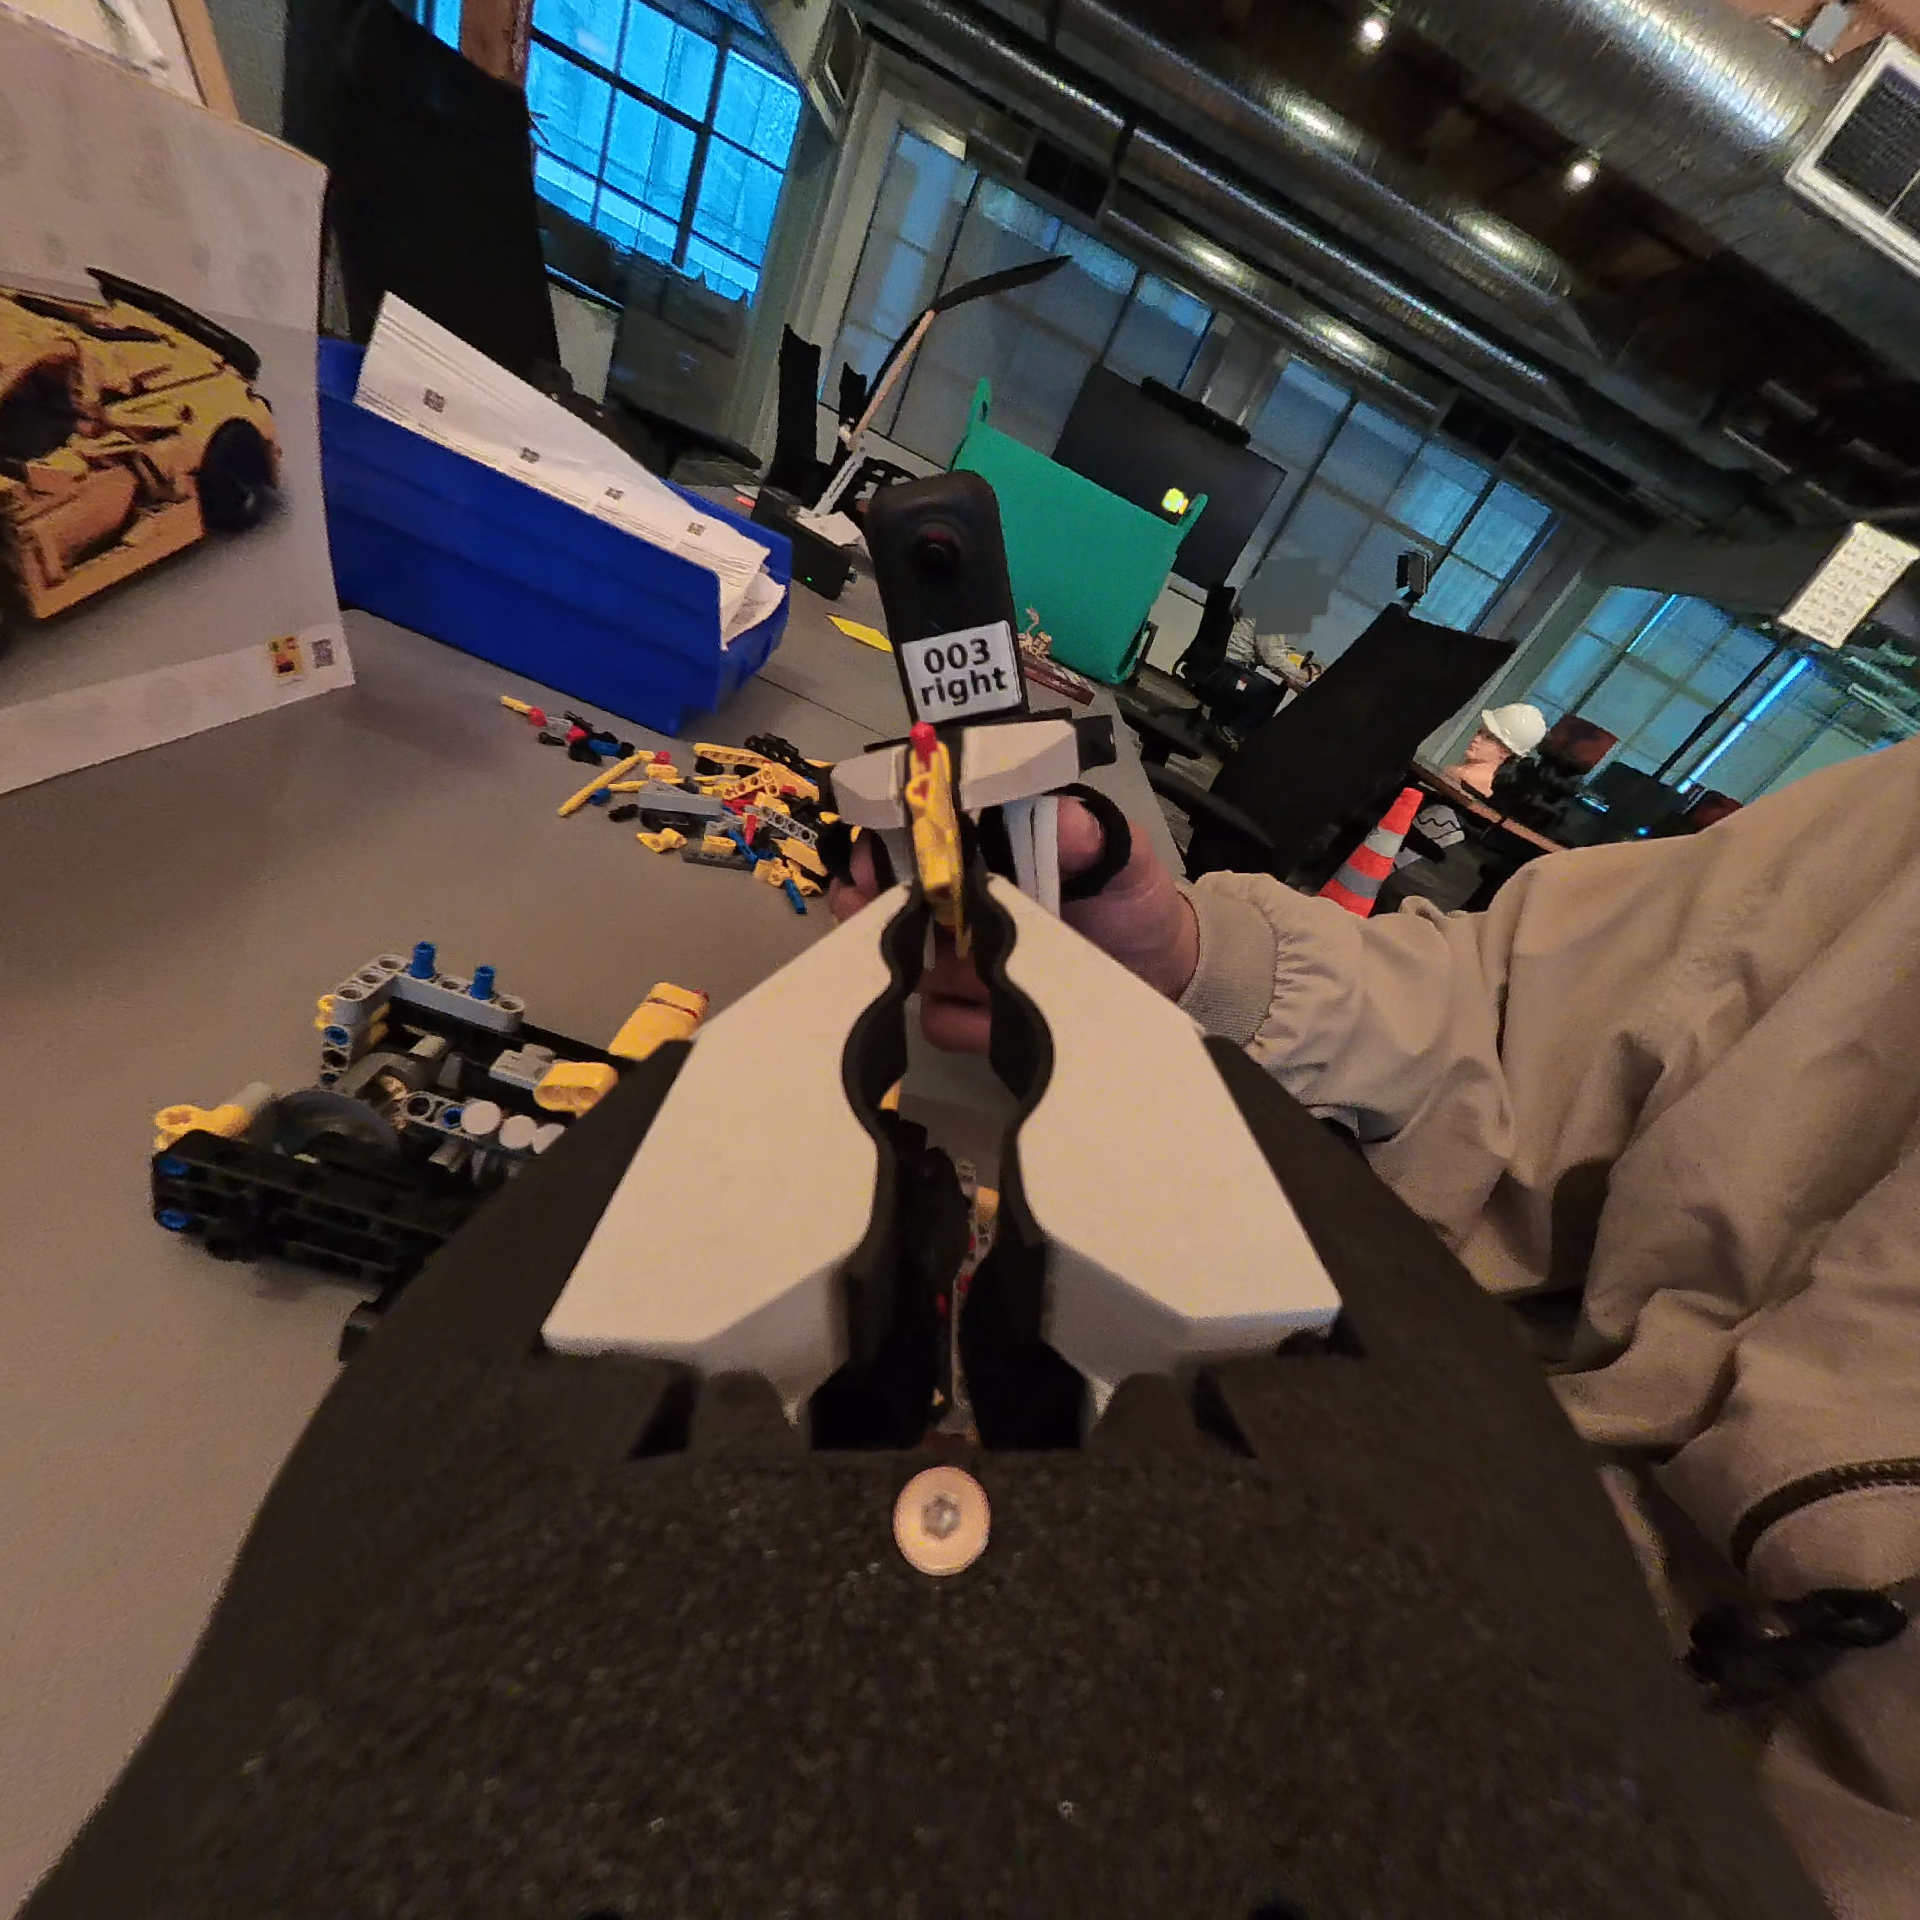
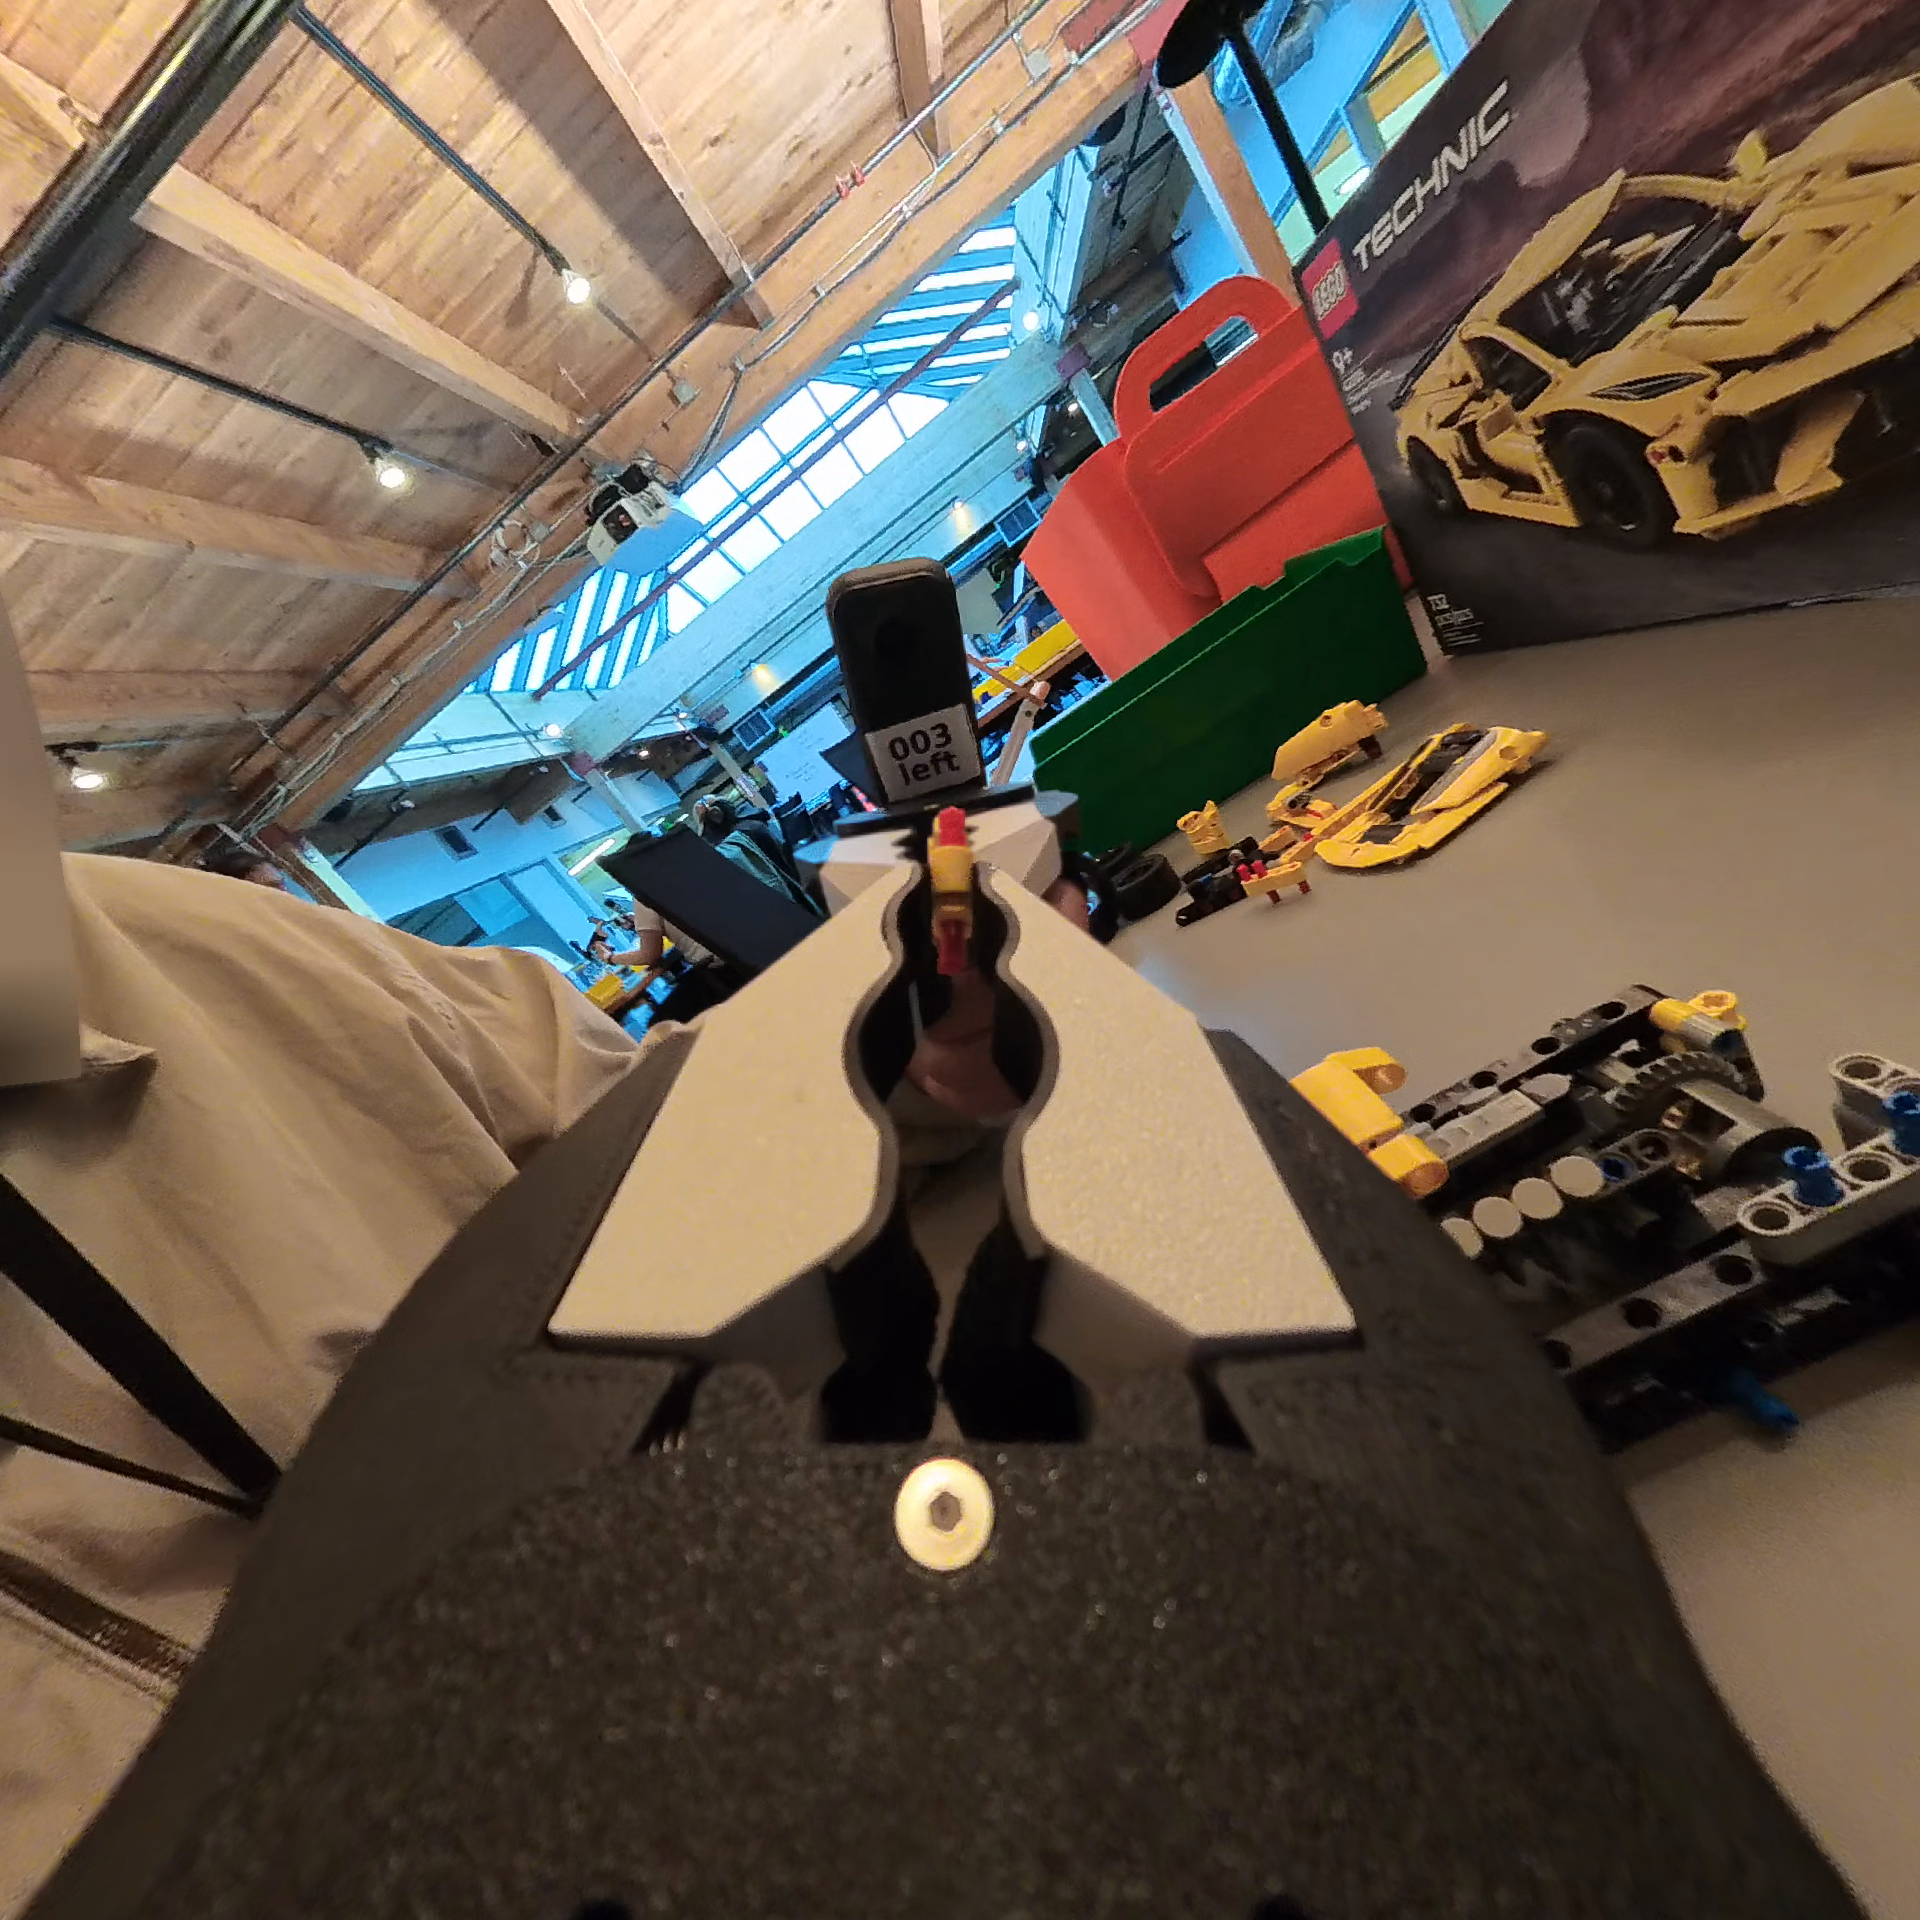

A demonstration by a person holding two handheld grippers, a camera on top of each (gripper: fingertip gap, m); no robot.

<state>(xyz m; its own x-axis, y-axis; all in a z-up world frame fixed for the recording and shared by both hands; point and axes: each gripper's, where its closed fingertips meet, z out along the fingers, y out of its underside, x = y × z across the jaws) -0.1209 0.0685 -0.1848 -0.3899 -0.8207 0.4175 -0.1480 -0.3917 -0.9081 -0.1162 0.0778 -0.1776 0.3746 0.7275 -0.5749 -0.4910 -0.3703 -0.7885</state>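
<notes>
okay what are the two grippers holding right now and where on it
Both pinch one small yellow brick piece with red pins: the left gripper at one end, the right gripper at the opposite end, tips facing.

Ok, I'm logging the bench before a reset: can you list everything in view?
yellow piece: one, yellow with red pin, between both grippers' tips
chassis: one, black and grey, part-built, on table
loose pieces: one pile, mostly yellow, near blue bin
blue bin: one, holds white papers
body panels: several, yellow, in front of green bin
green bin: one, beside red container
red container: one, by box
box: one, dark, yellow car pictured, standing
table: one, grey
left gripper: jaws shut on yellow piece
right gripper: jaws shut on yellow piece
hand: one, beige sleeve, holding right gripper
</notes>
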